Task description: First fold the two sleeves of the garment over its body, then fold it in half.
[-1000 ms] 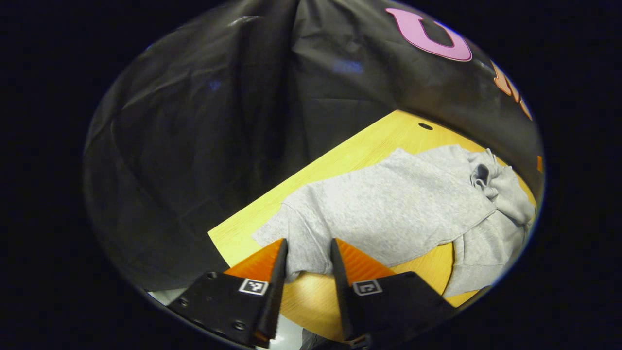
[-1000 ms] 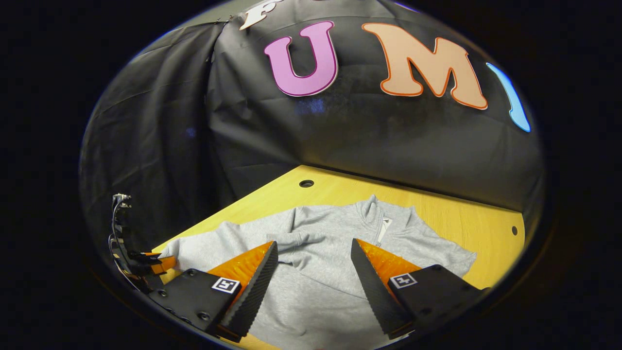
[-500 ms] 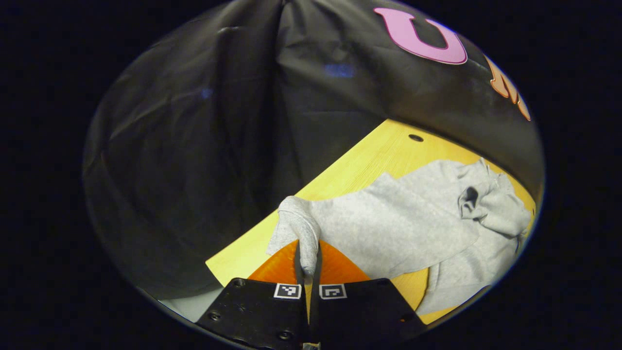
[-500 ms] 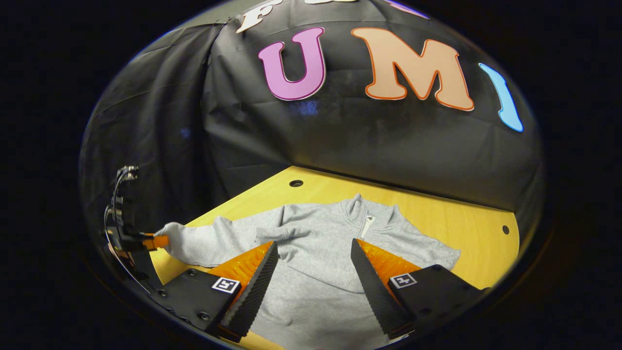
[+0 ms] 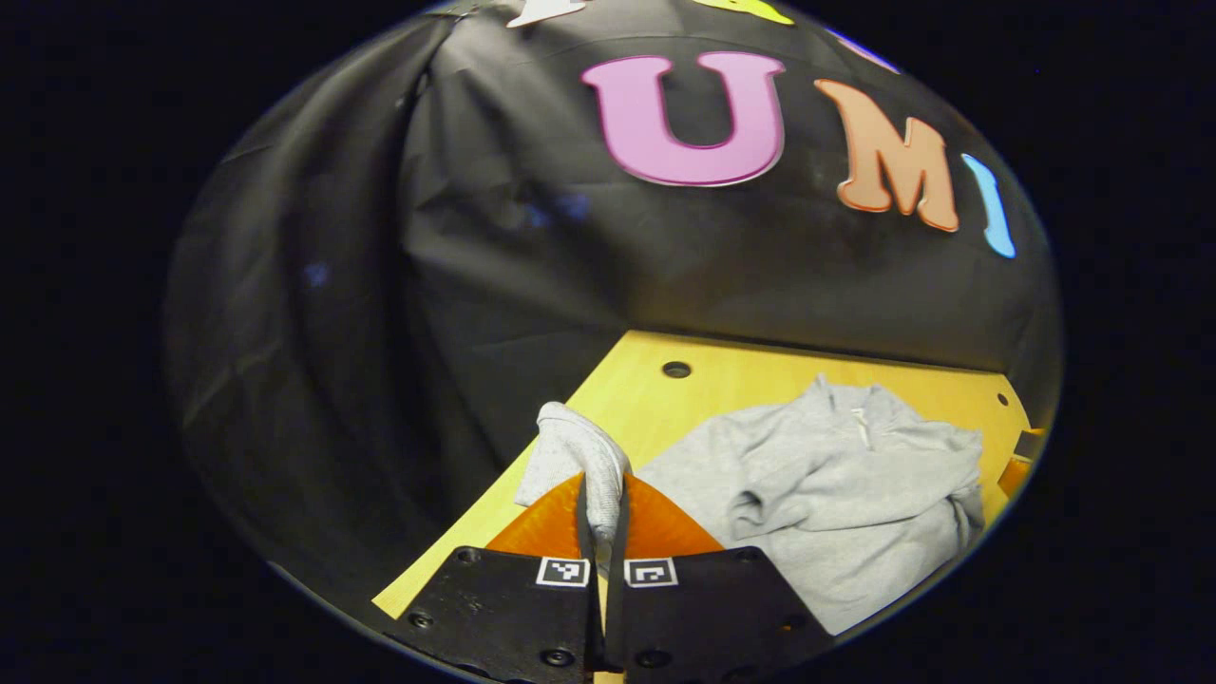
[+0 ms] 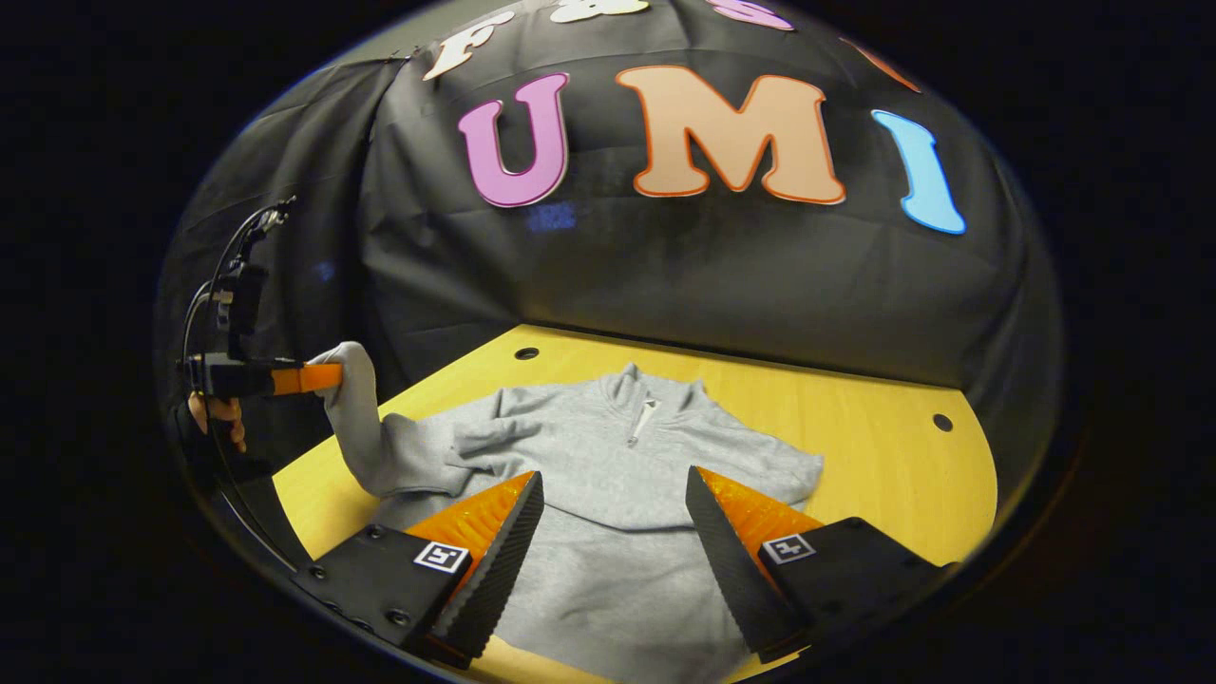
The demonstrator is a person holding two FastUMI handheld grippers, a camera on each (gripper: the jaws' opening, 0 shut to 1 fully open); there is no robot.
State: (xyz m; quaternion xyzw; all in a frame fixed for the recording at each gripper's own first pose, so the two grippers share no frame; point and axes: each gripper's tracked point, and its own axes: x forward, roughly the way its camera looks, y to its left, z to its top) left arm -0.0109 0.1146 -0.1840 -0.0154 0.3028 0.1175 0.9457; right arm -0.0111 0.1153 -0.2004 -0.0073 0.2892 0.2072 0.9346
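Garment [image 6: 608, 475]: we see a grey zip-neck top lying flat on the surface [image 6: 883, 475], collar toward the booth wall.
Raised sleeve [image 6: 356, 408]: we see its cuff lifted off the surface at the top's left side, the cloth hanging down to the shoulder.
Left hand-held gripper [image 5: 600, 532]: its fingers are pressed together on the cuff, which bunches above the tips; in the right gripper view we see this tool held out level, with a hand [image 6: 217, 414] beneath it.
Right hand-held gripper [image 6: 613, 541]: spread wide and holding nothing, we see it poised above the lower body of the top.
Progress: we judge the first sleeve fold under way but not laid down; the second sleeve and the halving fold remain.
Other sleeve: we cannot make out how it lies; the top's right edge looks short, so it may be tucked or folded.
Hidden: the hem is cut off behind the right gripper's fingers [image 6: 494, 560].
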